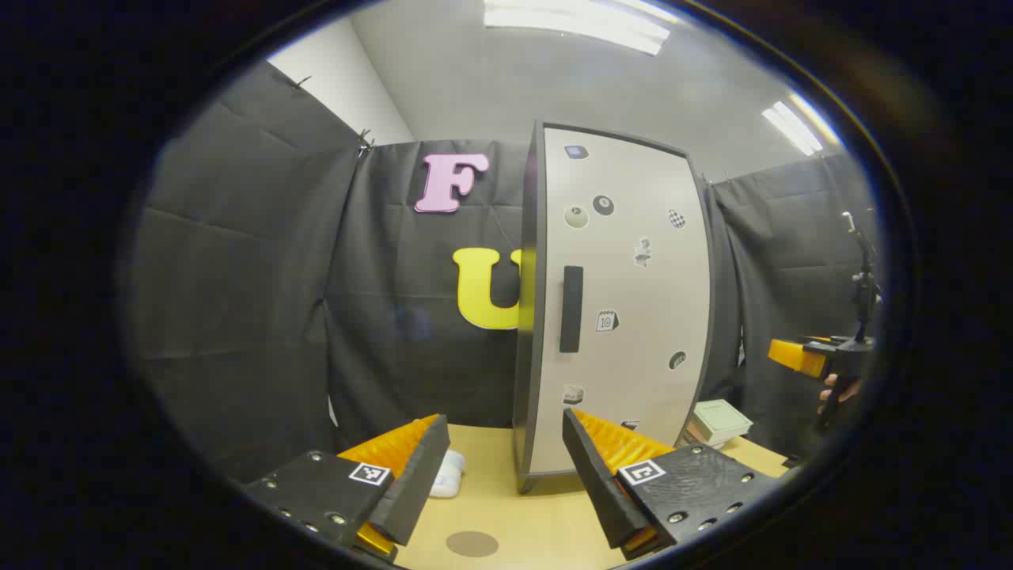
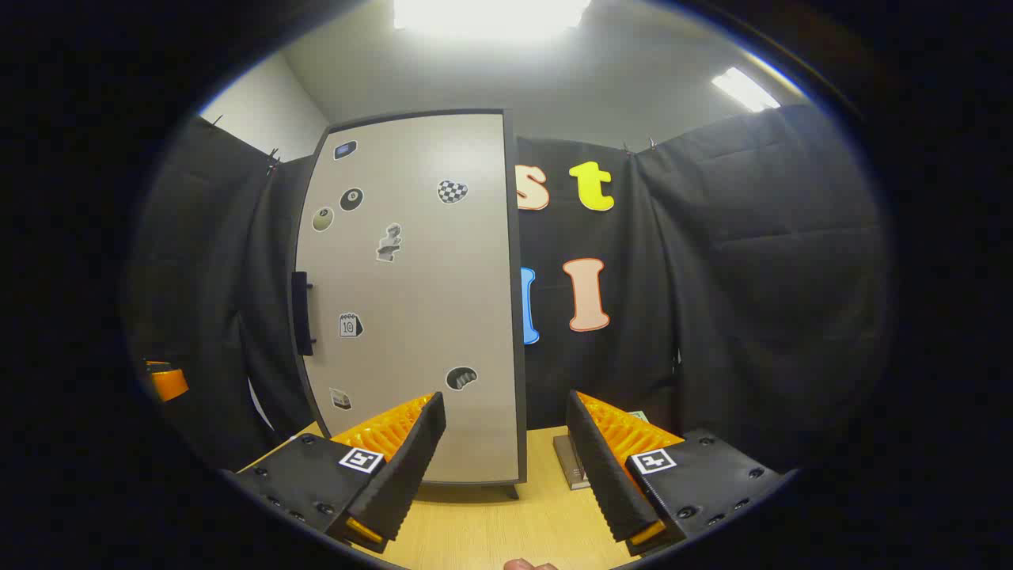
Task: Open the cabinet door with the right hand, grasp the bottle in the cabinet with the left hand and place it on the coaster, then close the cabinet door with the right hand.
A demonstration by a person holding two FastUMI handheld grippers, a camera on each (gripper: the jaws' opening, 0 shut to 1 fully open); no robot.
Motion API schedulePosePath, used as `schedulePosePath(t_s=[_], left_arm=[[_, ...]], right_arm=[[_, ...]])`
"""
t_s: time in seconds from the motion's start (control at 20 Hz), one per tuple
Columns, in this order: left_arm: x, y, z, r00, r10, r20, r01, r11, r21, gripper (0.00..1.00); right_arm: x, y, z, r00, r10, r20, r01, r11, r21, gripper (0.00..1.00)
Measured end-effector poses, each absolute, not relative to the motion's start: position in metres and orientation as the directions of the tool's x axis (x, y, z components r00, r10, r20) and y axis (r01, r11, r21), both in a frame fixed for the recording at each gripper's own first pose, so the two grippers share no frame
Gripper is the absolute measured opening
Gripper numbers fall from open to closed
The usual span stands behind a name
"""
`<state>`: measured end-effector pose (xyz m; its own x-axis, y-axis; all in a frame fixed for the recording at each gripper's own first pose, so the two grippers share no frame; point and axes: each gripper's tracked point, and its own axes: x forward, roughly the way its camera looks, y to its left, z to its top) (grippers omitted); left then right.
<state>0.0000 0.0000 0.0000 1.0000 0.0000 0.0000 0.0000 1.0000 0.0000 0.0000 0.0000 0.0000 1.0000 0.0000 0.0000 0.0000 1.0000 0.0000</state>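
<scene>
Both grippers wear black screw-studded plates — each bearing a square white-and-black marker.

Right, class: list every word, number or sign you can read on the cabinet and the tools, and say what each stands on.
"10": on the calendar sticker on the cabinet door.
Ball stickers: digits too blurred to read.
Square markers on the left tool and right tool: coded patterns, no words.
</scene>
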Motion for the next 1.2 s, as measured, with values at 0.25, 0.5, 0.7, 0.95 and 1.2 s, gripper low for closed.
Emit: schedulePosePath(t_s=[0.25, 0.5, 0.7, 0.95, 1.2], left_arm=[[-0.002, 0.006, -0.014, 1.000, 0.003, -0.016, -0.003, 1.000, -0.019, 0.89], [-0.004, 0.010, -0.021, 0.999, 0.010, -0.032, -0.011, 0.999, -0.033, 0.89], [-0.007, 0.012, -0.023, 0.999, 0.023, -0.028, -0.023, 1.000, -0.005, 0.87], [-0.010, 0.007, -0.026, 1.000, 0.011, -0.028, -0.010, 1.000, 0.011, 0.88], [-0.015, 0.011, -0.035, 0.999, 0.022, -0.043, -0.022, 1.000, 0.004, 0.87]], right_arm=[[-0.008, 0.000, -0.003, 1.000, 0.017, -0.016, -0.017, 1.000, -0.004, 0.98], [-0.013, -0.008, -0.001, 1.000, 0.009, -0.016, -0.009, 1.000, 0.009, 0.98], [-0.013, -0.016, 0.002, 1.000, -0.011, 0.007, 0.011, 1.000, -0.020, 0.96], [-0.010, -0.014, 0.008, 1.000, -0.017, 0.009, 0.018, 0.999, -0.045, 0.97], [-0.002, 0.002, 0.011, 0.999, 0.027, -0.028, -0.027, 0.999, -0.023, 0.97]])
